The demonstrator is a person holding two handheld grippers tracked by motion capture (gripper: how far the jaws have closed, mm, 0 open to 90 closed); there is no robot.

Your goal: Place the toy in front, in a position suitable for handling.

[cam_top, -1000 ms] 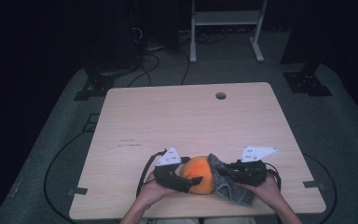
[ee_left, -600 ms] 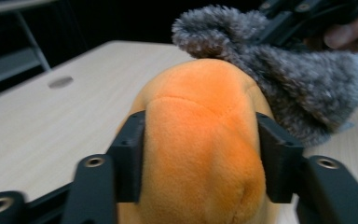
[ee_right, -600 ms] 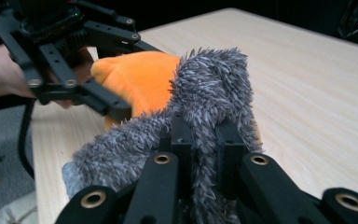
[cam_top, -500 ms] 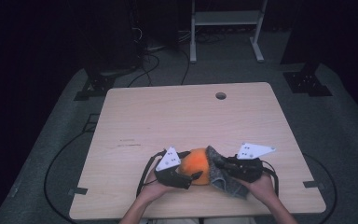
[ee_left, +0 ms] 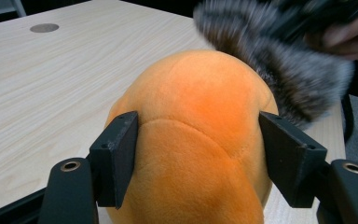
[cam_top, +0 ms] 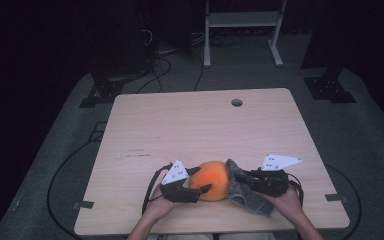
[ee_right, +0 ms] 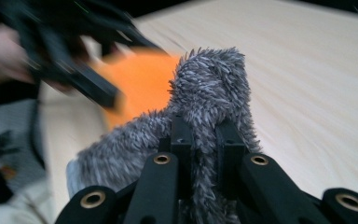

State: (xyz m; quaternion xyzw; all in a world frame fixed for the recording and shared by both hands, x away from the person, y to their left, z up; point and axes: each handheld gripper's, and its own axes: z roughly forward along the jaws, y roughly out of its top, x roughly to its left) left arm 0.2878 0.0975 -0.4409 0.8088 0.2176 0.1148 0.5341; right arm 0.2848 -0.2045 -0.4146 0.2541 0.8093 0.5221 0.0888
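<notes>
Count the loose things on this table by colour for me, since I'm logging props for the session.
Orange: 1, the orange plush toy, between the left gripper fingers.
Grey: 1, the grey furry cloth, pinched by the right gripper.
Total: 2 things on the wooden table.

one orange plush ball and one grey furry cloth are counted on one wooden bench. two grippers are counted, the left gripper and the right gripper, each carried by one hand, with two black fingers apiece.
</notes>
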